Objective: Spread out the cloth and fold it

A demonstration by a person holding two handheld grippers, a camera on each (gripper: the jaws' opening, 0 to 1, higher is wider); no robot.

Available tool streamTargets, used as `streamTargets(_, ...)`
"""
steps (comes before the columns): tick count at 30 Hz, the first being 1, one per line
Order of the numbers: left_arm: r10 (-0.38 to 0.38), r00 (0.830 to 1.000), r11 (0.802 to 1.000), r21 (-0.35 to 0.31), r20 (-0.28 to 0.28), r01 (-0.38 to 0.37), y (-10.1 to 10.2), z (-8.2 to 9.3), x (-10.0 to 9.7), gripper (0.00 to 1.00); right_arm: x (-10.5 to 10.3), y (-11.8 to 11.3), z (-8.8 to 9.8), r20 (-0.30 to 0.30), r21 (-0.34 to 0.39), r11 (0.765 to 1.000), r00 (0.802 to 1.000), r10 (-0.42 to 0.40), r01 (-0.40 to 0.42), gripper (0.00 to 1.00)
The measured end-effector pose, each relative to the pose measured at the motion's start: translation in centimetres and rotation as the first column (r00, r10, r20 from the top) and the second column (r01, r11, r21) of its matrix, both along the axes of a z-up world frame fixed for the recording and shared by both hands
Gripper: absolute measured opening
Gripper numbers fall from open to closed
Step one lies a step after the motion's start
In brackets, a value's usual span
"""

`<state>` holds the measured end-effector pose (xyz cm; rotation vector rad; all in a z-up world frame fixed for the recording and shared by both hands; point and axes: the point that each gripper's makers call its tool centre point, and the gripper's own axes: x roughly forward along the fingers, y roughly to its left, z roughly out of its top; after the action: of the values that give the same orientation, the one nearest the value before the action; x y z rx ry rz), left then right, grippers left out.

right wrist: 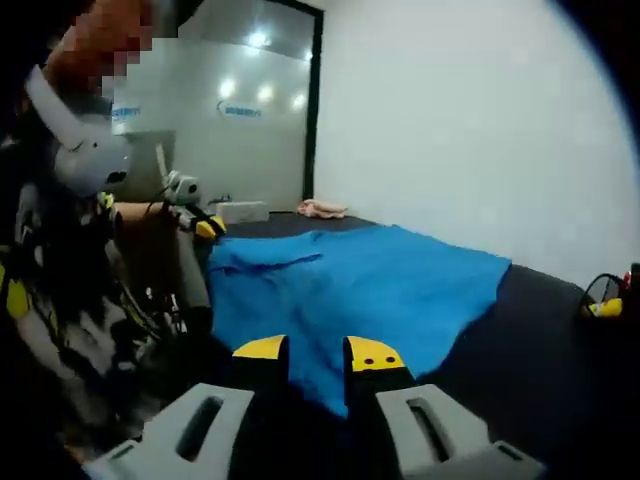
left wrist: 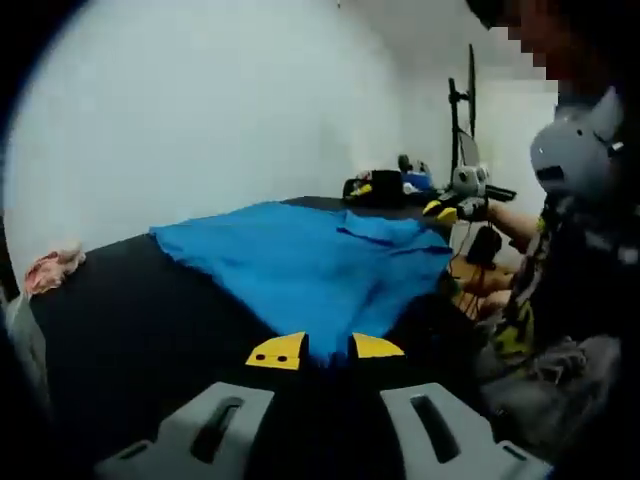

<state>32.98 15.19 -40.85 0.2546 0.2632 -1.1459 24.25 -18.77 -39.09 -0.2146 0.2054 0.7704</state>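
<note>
Two yellow-tipped grippers each pinch an edge of one wide blue cloth spread over a black table. In the left gripper view, the left gripper at bottom centre clamps a near corner, jaws narrowed on the fabric. In the right gripper view, the right gripper likewise bites the cloth's near edge. A crumpled pink cloth lies at mid left.
</note>
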Motion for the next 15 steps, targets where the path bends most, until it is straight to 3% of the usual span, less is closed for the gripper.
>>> streamTargets(1, -0.013, 0.999, 1.0, 0.016, 0.029, 0.013, -0.2, -0.2, -0.3, 0.15, -0.6, 0.7, -0.7, 0.003, -0.028, 0.999, 1.0, 0.027, -0.027, 0.2)
streamTargets(2, -0.012, 1.0, 1.0, 0.018, 0.025, 0.012, -0.6, -0.3, -0.6, 0.15, -0.9, 1.2, -1.2, -0.002, -0.04, 0.998, 0.999, 0.042, -0.042, 0.2)
streamTargets(5, -0.037, 0.997, 0.999, 0.033, 0.063, 0.035, -2.1, -0.1, -1.3, 0.15, -1.4, 3.2, -2.1, -0.012, -0.024, 0.996, 0.997, 0.081, -0.081, 0.2)
streamTargets(7, -0.086, 0.991, 0.996, 0.033, 0.099, 0.083, -4.4, 0.2, -2.6, 0.15, -1.6, 4.5, -2.8, -0.017, -0.018, 0.994, 0.994, 0.109, -0.109, 0.2)
streamTargets(10, -0.134, 0.984, 0.99, 0.052, 0.121, 0.128, -7.1, -0.7, -4.1, 0.16, -1.5, 5.7, -3.2, 0.012, -0.067, 0.989, 0.992, 0.129, -0.128, 0.2)
streamTargets(13, -0.095, 0.982, 0.988, 0.138, 0.162, 0.073, -8.0, -2.3, -3.0, 0.16, -1.0, 6.3, -3.3, 0.03, -0.076, 0.989, 0.991, 0.129, -0.126, 0.2)
streamTargets(14, -0.085, 0.984, 0.996, 0.02, 0.158, 0.083, -9.0, -1.1, -2.9, 0.15, -0.8, 6.4, -3.6, 0.037, -0.101, 0.987, 0.99, 0.133, -0.129, 0.2)
streamTargets(15, -0.054, 0.992, 0.998, 0.044, 0.115, 0.049, -8.8, -1.7, -2.4, 0.12, -0.6, 6.4, -3.7, 0.038, -0.105, 0.986, 0.991, 0.131, -0.126, 0.19)
